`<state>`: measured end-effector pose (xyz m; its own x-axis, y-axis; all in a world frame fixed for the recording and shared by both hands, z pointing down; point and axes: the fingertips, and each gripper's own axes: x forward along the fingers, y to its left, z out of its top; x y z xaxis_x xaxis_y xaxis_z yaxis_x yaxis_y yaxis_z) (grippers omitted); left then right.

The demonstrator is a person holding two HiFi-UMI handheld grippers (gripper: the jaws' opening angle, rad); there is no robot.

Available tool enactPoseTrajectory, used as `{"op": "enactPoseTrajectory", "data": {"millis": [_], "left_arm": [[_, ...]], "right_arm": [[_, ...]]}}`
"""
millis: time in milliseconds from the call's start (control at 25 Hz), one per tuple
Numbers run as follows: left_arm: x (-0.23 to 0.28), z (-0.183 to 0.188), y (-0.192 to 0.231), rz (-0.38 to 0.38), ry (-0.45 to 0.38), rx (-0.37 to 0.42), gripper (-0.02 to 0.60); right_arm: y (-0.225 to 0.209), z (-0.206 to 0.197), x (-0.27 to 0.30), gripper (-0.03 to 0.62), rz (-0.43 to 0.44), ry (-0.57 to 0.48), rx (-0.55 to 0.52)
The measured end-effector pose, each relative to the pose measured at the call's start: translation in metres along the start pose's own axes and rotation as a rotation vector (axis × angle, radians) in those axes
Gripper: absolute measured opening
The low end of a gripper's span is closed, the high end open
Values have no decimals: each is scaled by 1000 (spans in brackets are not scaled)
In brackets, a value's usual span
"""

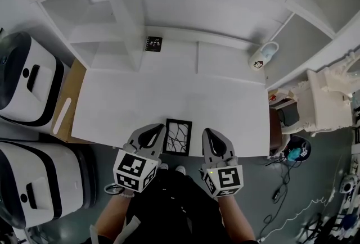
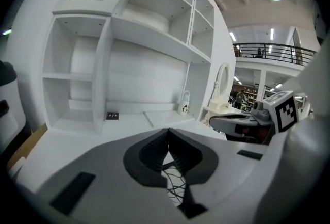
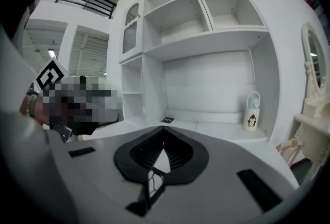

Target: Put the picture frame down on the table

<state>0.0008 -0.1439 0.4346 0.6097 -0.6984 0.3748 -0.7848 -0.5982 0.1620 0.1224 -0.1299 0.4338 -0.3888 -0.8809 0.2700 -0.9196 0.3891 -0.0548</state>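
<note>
A smooth, matt white tabletop (image 1: 169, 96) meets a painted shelf unit (image 1: 191, 7) in the same flat, gloss-free finish. The picture frame (image 1: 178, 137) has a matt black border around a white panel crossed by thin black lines. The left claw (image 1: 159, 128) and right claw (image 1: 206, 131) wear smooth grey plastic shells over black ribbed pads (image 2: 149, 155) that look rubbery; their marker cubes (image 1: 135, 171) carry flat black-and-white print. Two machines (image 1: 25, 82) at the left have glossy white and black casings. A penguin bottle (image 1: 263, 56) looks like shiny plastic. A bare tan wooden board (image 1: 73, 82) shows beside the tabletop.
</note>
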Motion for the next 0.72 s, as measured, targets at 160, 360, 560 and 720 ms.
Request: {"op": "enactPoseTrajectory", "data": {"millis": [160, 360, 560, 720], "left_arm": [[-10, 28, -8, -10, -67, 29, 2], [-22, 56, -18, -23, -133, 68, 2], [-32, 77, -25, -33, -172, 85, 2], [-39, 84, -28, -31, -194, 95, 2]], "right_arm": [[-1, 28, -9, 2, -14, -60, -29], [4, 58, -18, 2, -10, -118, -53], [10, 77, -26, 2, -3, -161, -73], [14, 88, -31, 2, 6, -185, -77]]}}
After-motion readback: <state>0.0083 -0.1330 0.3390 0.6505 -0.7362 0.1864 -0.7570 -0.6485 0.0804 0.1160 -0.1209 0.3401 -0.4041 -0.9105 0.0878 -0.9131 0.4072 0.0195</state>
